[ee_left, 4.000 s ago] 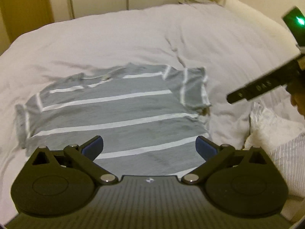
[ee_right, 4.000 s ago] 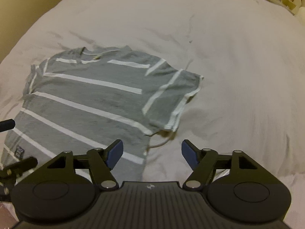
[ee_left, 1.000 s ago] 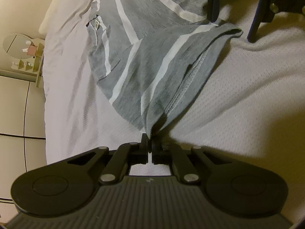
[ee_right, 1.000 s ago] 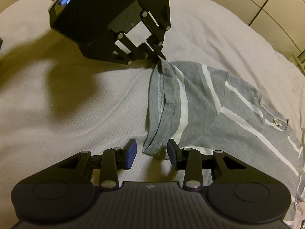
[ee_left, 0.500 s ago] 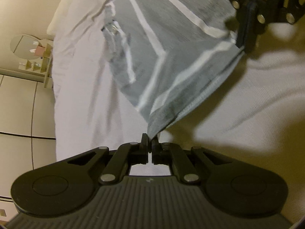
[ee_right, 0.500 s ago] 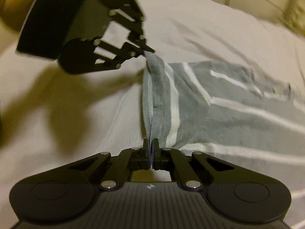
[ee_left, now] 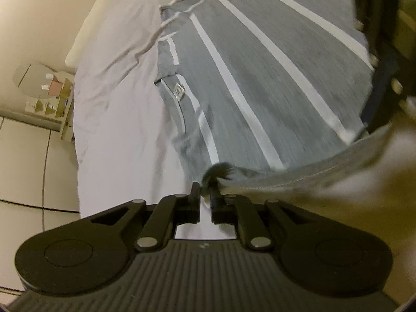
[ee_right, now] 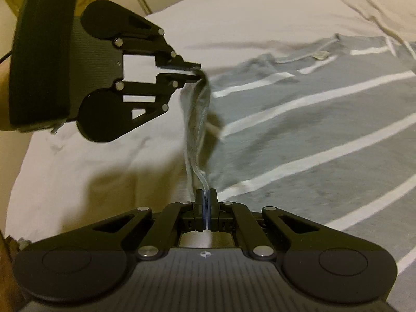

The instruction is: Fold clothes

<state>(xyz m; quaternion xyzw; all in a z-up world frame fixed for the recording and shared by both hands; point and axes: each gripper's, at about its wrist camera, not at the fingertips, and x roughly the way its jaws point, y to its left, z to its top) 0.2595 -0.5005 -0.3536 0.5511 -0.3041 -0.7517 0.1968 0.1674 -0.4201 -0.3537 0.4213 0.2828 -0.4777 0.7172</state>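
Since half a second ago, I lifted the T-shirt (ee_right: 312, 135) hem higher off the bed (ee_right: 260, 7). Right gripper (ee_right: 206, 208) and left gripper (ee_right: 193, 71) both clamp it. Left view alone shows the shelf (ee_left: 52, 96); bare sheet lies left.

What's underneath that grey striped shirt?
The striped shirt lies on a white bedspread, visible all around it. Both grippers lift its near hem; whatever sits beneath the flat part is covered.

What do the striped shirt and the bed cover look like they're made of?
The striped shirt looks like soft matte cotton jersey: it drapes limply from the tongs, with a stitched hem. The bed cover looks like woven matte fabric, probably cotton, creased into soft wrinkles.
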